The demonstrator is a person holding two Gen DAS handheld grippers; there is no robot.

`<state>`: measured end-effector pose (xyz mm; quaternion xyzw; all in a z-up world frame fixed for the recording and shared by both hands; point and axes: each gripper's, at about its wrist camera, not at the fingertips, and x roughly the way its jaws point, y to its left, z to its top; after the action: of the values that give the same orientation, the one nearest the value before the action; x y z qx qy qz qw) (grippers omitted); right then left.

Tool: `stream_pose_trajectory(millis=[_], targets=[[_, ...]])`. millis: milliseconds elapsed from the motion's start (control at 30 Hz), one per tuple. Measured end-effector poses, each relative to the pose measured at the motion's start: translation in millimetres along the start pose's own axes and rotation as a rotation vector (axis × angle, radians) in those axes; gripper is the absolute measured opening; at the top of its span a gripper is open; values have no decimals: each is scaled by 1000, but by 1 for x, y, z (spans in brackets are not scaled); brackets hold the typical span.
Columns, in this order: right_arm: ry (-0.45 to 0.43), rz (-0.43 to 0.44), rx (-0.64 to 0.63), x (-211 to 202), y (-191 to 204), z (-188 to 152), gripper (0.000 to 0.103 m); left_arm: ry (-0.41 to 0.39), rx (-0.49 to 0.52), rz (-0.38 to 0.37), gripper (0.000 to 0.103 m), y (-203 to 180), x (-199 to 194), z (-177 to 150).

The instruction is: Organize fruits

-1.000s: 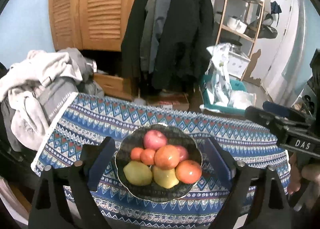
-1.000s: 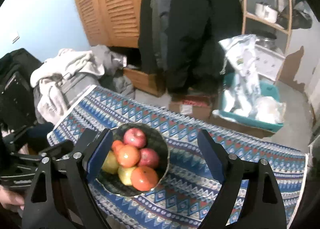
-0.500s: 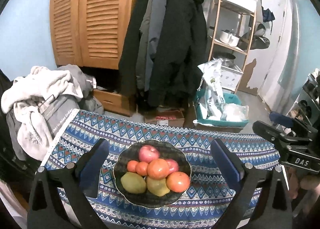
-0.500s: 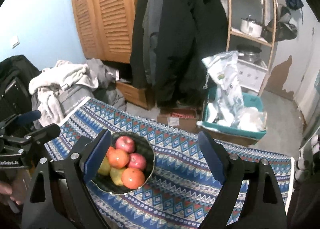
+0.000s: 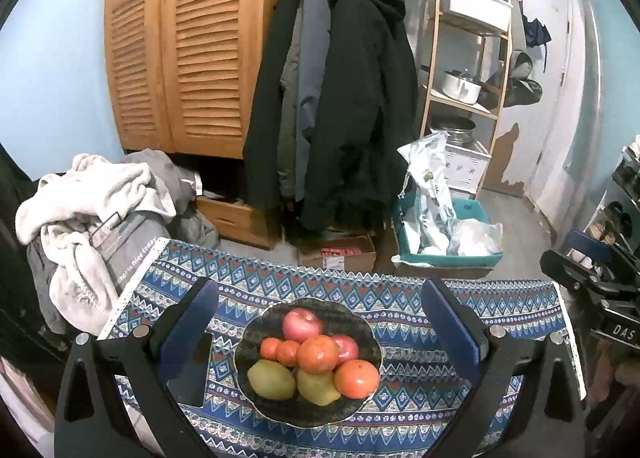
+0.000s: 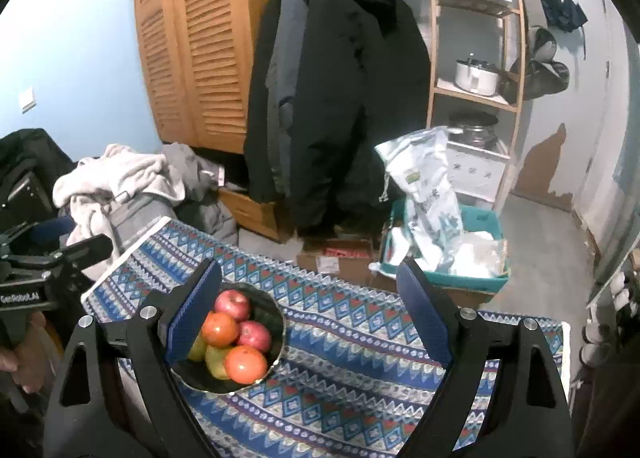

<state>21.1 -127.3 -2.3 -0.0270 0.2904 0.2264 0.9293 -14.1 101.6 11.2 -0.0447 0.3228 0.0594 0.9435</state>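
Note:
A dark scalloped bowl [image 5: 256, 332] stands on the blue patterned tablecloth [image 5: 400, 298]. It holds several fruits: red apples [image 5: 302, 324], oranges [image 5: 357, 378] and yellow-green lemons [image 5: 271, 380]. My left gripper [image 5: 318, 322] is open and empty, raised above and behind the bowl, which lies between its fingers in view. My right gripper [image 6: 310, 312] is open and empty, held high; the bowl [image 6: 276, 322] with its apple [image 6: 233, 305] shows by the left finger. The right gripper body [image 5: 592, 278] appears at the left wrist view's right edge.
A pile of white and grey laundry [image 5: 92, 209] lies past the table's left end. Dark coats [image 5: 340, 97] hang behind, beside a wooden louvred wardrobe [image 5: 188, 45]. A teal bin with bags [image 5: 440, 234], a cardboard box [image 5: 340, 254] and a shelf [image 5: 468, 57] stand on the floor beyond.
Both grippers have pulled back and up from the bowl, so it looks smaller and more of the room shows. The fruits have not moved.

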Motion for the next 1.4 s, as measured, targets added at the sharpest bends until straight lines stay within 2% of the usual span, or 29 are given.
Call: stream_pose_trajectory(millis=[433, 1400], targets=[[-10, -42, 15, -6, -19, -4, 88, -40, 35, -12, 102, -22, -10, 10], [7, -45, 18, -4, -25, -10, 88, -22, 87, 25, 102, -40, 1, 9]])
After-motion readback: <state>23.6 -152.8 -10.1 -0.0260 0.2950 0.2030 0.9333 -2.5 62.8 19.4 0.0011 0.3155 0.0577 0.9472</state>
